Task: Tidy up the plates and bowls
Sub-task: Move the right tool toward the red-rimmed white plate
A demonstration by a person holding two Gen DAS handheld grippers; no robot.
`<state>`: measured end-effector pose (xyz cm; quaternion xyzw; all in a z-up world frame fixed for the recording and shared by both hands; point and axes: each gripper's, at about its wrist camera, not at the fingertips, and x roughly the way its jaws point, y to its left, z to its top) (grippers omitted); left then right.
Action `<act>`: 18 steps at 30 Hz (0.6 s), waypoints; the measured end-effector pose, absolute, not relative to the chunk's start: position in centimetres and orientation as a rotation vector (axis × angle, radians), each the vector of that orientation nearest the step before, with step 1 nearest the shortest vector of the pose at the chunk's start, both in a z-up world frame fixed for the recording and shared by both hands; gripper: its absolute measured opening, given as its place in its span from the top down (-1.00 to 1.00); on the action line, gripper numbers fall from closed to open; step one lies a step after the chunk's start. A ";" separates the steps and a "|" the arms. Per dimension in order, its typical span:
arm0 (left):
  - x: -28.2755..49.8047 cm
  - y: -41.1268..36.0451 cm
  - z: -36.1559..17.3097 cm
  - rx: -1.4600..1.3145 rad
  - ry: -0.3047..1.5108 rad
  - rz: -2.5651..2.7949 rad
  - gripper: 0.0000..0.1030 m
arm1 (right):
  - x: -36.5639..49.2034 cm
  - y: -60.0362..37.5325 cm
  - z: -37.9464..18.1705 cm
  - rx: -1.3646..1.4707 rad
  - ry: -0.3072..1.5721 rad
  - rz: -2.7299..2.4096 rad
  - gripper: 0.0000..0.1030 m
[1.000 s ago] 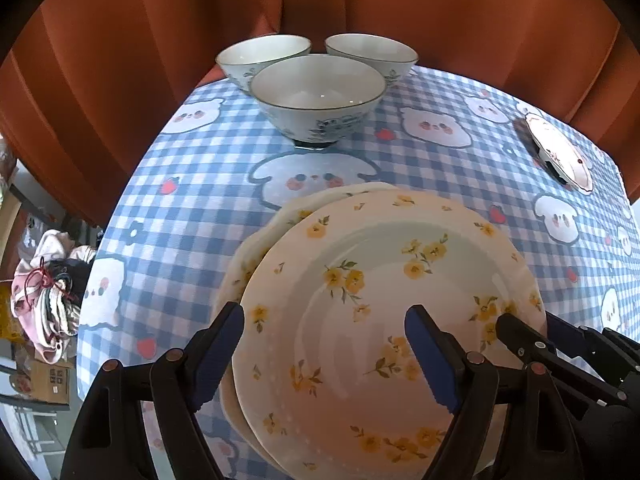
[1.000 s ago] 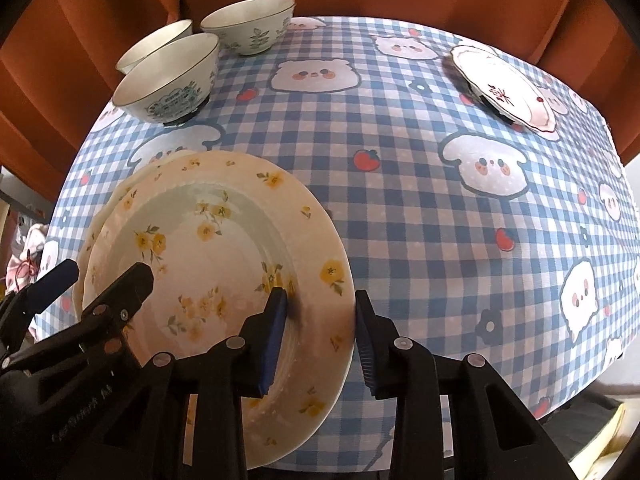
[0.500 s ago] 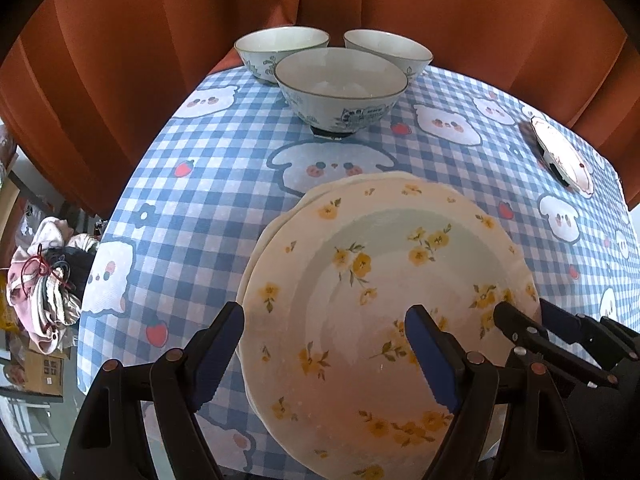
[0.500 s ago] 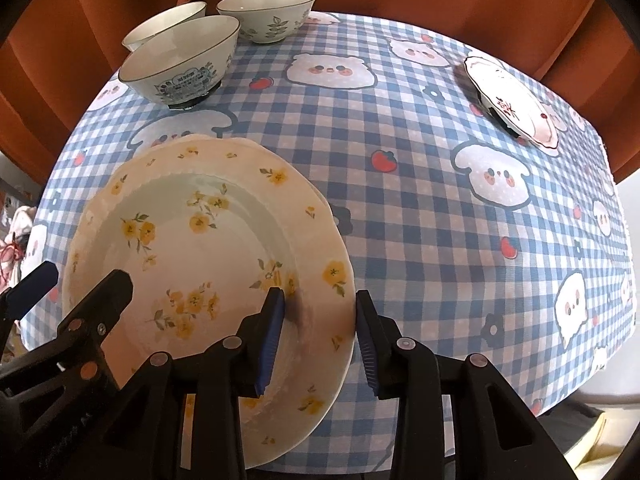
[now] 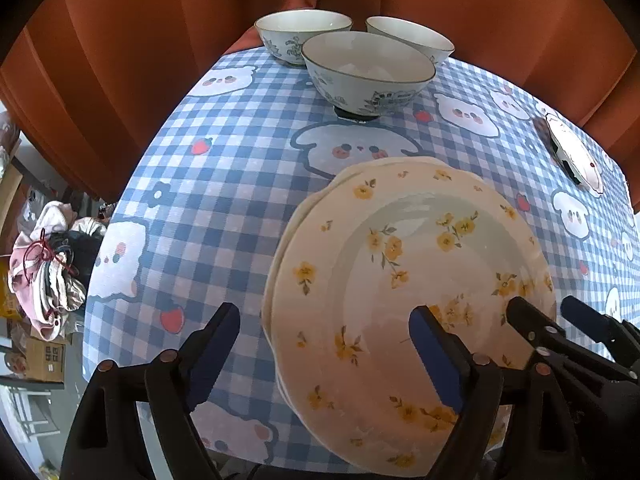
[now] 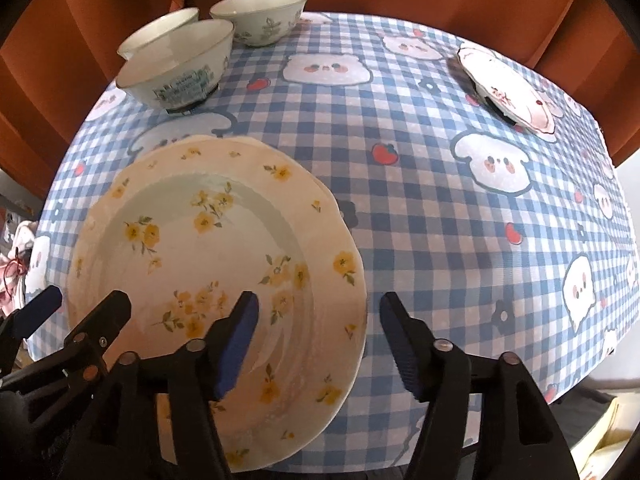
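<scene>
A stack of cream plates with yellow flowers (image 5: 400, 280) (image 6: 200, 248) lies at the near edge of the checked tablecloth. My right gripper (image 6: 320, 332) straddles the stack's right rim; its jaws are opening and the pads stand clear of the rim. My left gripper (image 5: 324, 340) is also opening, its left finger over bare cloth and its right finger above the top plate, gripping nothing. Each gripper shows in the other's view, the right gripper (image 5: 544, 308) and the left gripper (image 6: 86, 300). Three patterned bowls (image 5: 368, 72) (image 6: 180, 64) stand apart at the back.
A small plate with red marks (image 5: 576, 156) (image 6: 508, 88) sits at the far right. Orange curtain hangs behind the table (image 6: 440, 220). The table's left edge drops to a floor with a bundle of cloth (image 5: 48, 264) and boxes.
The right gripper's jaws, shut on the top plate's rim before, have spread off it. The top plate now lies squarer on the stack. The left gripper has shifted left off the plate's edge.
</scene>
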<state>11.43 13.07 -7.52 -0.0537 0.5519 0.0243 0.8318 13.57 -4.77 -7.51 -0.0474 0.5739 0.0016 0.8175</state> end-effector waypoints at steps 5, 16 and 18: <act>11.6 12.5 -6.0 -0.080 1.148 0.007 -0.73 | 13.2 -5.0 -5.6 -0.085 1.195 0.005 -0.38; 12.5 8.5 -4.0 -0.075 1.090 0.004 -0.73 | 13.4 -8.7 -3.0 -0.019 1.123 0.027 -0.38; 12.8 7.6 -3.8 -0.078 1.087 0.014 -0.73 | 13.7 -10.0 -2.9 0.002 1.125 0.040 -0.38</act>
